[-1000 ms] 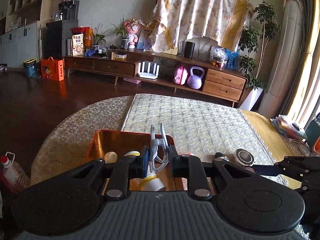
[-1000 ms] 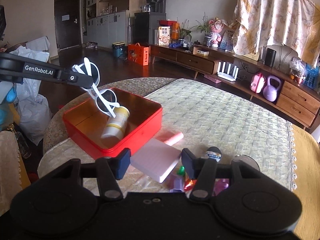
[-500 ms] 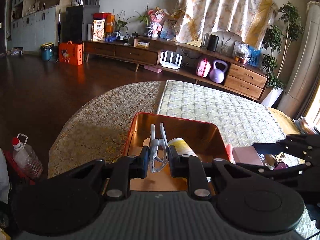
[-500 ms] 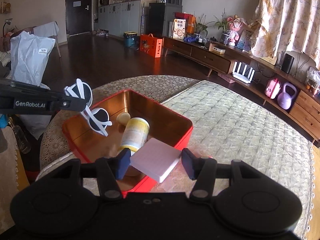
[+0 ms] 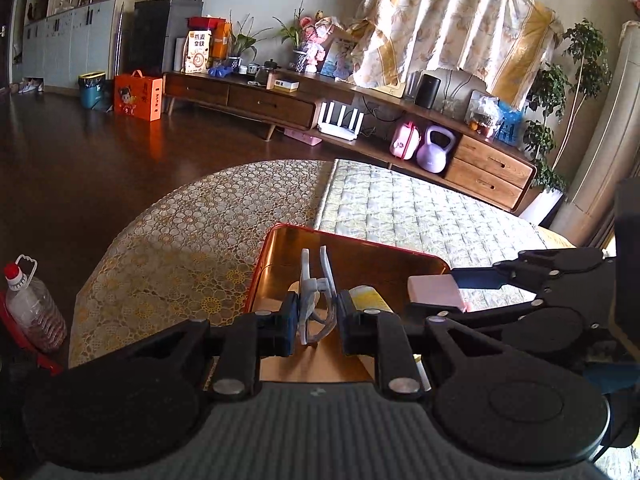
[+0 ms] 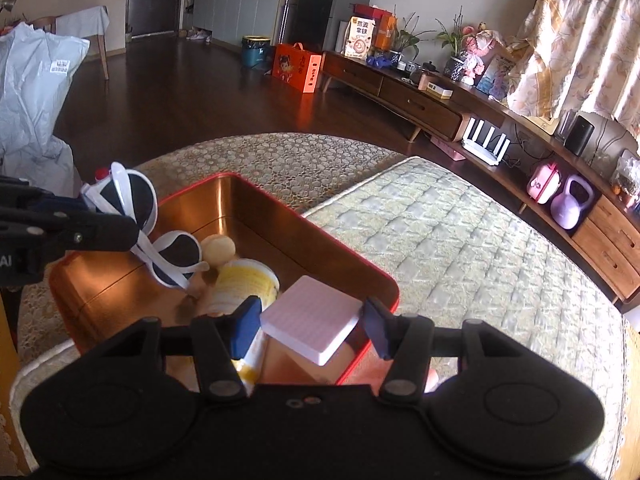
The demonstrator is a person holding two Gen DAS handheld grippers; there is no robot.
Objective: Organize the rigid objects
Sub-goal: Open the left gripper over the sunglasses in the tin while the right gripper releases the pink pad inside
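A red tin box (image 6: pixel 384 280) with a coppery inside stands on the round table; it also shows in the left wrist view (image 5: pixel 356 242). My left gripper (image 5: pixel 318 320) is shut on white sunglasses (image 5: pixel 316 300) with dark lenses and holds them low over the box's left part; they also show in the right wrist view (image 6: pixel 168 240). My right gripper (image 6: pixel 310 326) is shut on a pale pink flat box (image 6: pixel 314 318), tilted over the box's near right corner. A yellow-white bottle (image 6: pixel 244 288) lies inside, next to a cream ball (image 6: pixel 218 248).
The table carries a lace cloth (image 5: pixel 200 248) and a quilted runner (image 6: pixel 460 248). A plastic bottle (image 5: pixel 32 308) stands on the floor at the left. A low wooden cabinet (image 5: pixel 360 108) with a lilac kettlebell (image 5: pixel 434 152) lines the far wall. A white bag (image 6: pixel 32 92) hangs at the left.
My left gripper has carried the sunglasses down over the red box. My right gripper has brought the pink box from beside the red box to above its near right corner.
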